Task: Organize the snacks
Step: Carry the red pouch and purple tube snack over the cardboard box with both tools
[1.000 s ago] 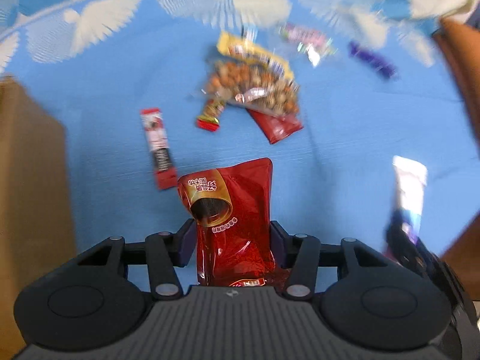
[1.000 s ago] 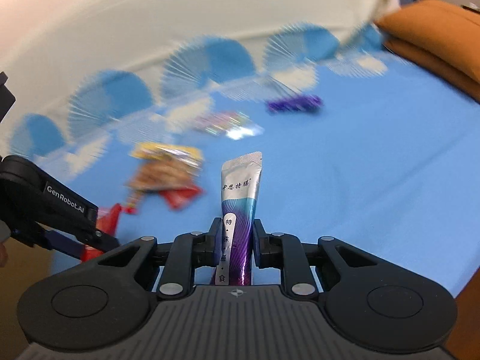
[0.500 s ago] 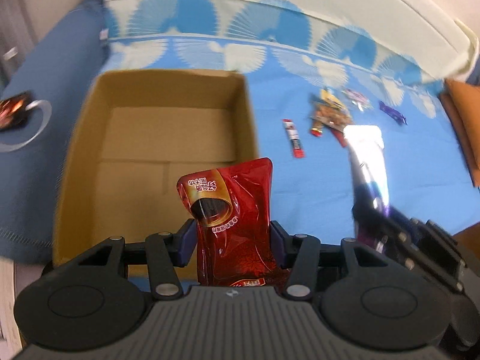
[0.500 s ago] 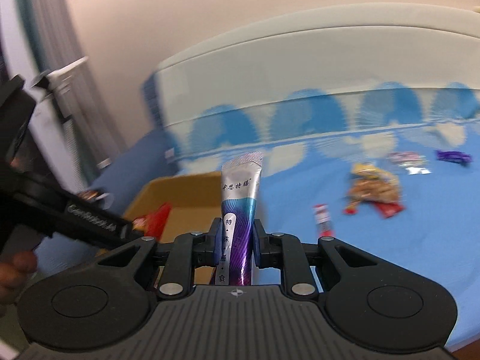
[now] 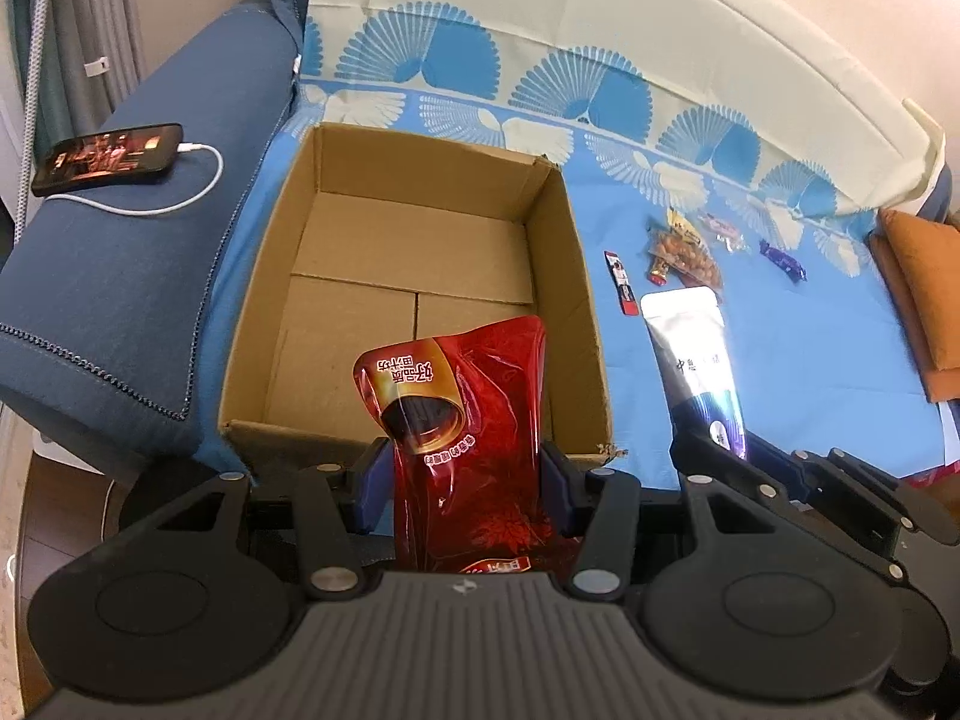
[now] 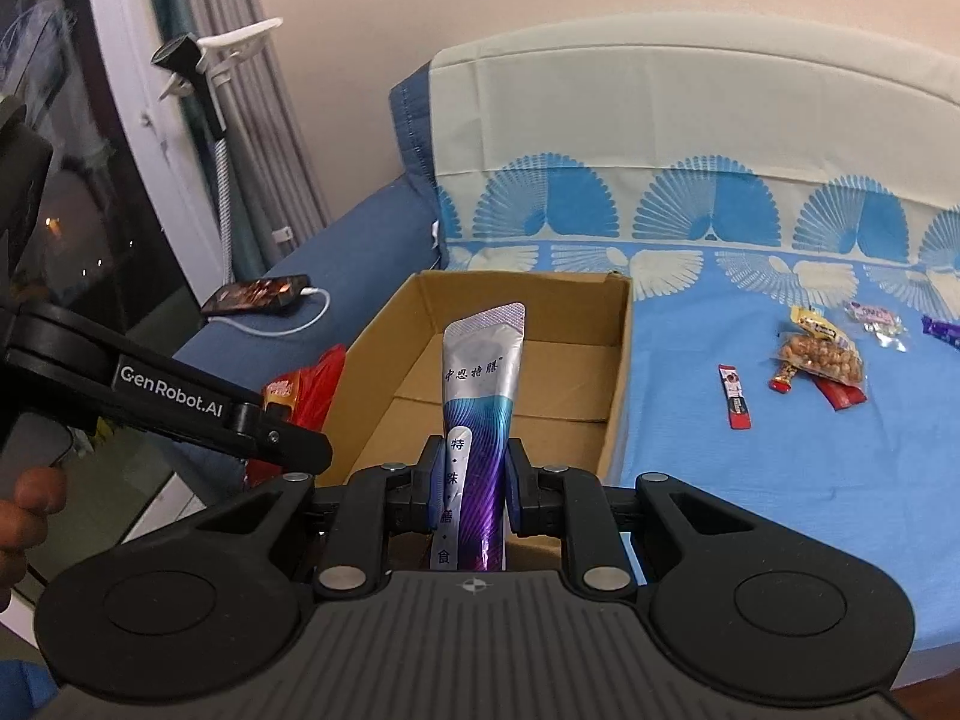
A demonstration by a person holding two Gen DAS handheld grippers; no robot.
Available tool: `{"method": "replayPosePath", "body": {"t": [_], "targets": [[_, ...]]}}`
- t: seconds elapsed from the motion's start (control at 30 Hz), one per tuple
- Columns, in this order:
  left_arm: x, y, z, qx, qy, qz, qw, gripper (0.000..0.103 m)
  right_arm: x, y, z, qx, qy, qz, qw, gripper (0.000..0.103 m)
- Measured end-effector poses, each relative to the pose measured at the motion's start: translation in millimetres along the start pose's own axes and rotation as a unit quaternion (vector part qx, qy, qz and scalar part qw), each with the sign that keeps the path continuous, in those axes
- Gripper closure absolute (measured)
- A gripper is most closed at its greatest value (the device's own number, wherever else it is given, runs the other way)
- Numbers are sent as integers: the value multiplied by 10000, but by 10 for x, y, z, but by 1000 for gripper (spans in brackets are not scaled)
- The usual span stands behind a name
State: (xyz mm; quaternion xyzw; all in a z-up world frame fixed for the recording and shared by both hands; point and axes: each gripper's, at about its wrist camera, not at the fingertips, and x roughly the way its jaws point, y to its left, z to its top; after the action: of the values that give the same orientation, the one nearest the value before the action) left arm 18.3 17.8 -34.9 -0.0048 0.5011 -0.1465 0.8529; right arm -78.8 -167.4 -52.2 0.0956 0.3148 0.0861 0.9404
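My left gripper (image 5: 459, 489) is shut on a red snack pouch (image 5: 462, 414), held over the near edge of an open cardboard box (image 5: 576, 276) whose bottom shows nothing in it. My right gripper (image 6: 468, 483) is shut on a silver and purple stick pouch (image 6: 480, 396), also at the box (image 6: 618, 360)'s near side. That pouch (image 5: 696, 354) and the right gripper (image 5: 714, 450) show at the right of the left wrist view. The red pouch (image 6: 309, 390) and left gripper (image 6: 282, 438) show at the left of the right wrist view.
Loose snacks lie on the blue bedsheet right of the box: a red stick (image 5: 618, 282), a bag of nuts (image 5: 684, 252), a purple bar (image 5: 780, 258). A phone (image 5: 108, 156) on a charging cable rests on the dark blue cushion at left. An orange pillow (image 5: 924, 300) sits far right.
Both grippers have swung left and upward from over the loose snacks to the cardboard box, each still holding its pouch. The box and phone have come into view.
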Motion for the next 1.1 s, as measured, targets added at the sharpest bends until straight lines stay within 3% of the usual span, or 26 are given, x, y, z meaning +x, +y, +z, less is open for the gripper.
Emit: {"method": "replayPosePath", "body": {"t": [0.4, 1.1], "targets": [[-132, 182, -60, -157, -167, -141, 9996, 47, -31, 266, -9, -288, 12, -95, 9995, 81], [-77, 235, 41, -271, -174, -46, 9995, 47, 106, 257, 40, -274, 163, -113, 9994, 81]]}}
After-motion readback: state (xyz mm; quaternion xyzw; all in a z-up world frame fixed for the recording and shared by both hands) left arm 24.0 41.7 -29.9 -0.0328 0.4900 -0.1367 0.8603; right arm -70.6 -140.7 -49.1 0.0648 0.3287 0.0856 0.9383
